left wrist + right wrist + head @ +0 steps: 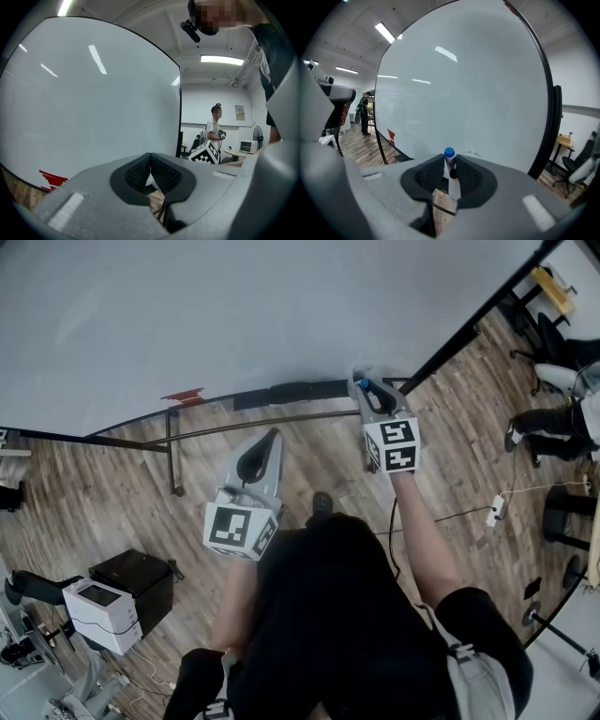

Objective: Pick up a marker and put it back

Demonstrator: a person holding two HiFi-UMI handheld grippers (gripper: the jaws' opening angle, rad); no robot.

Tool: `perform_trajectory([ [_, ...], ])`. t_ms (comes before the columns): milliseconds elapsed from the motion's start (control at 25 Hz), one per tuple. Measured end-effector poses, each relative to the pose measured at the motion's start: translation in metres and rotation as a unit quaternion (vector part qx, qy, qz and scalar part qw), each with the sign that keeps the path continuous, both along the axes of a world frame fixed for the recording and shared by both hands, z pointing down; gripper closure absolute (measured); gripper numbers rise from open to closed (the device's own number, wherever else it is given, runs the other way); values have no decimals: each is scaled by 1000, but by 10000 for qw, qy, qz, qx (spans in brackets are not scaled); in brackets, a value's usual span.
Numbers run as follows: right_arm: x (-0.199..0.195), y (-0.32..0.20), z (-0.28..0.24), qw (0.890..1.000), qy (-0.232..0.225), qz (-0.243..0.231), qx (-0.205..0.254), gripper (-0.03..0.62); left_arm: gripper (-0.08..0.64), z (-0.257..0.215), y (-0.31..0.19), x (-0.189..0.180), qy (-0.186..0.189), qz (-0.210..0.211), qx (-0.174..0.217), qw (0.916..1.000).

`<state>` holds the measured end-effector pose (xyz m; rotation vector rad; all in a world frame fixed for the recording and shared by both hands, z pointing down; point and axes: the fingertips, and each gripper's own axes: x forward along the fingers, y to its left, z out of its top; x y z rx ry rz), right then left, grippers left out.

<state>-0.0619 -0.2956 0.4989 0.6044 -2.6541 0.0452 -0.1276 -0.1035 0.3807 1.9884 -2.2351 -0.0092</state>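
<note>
Blue-capped marker (451,180) stands upright, cap up, pinched by right hand-held gripper (449,160).

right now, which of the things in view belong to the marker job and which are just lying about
Job in hand:
- marker, between the jaws of the right hand-held gripper
- whiteboard
- black ledge at its foot

Just lying about:
- white printer
- black box beside it
- power strip
- left hand-held gripper, shut and empty

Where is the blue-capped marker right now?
In the right gripper view, the marker stands between the right tool's jaws, blue cap at their tips, close to the whiteboard's lower right corner.
</note>
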Motion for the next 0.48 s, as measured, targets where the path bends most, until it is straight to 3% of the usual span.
perform_trajectory([
  [480, 7, 3, -2, 10000, -54, 22, 13, 511, 549, 1, 2, 6, 30, -6, 6, 10000],
])
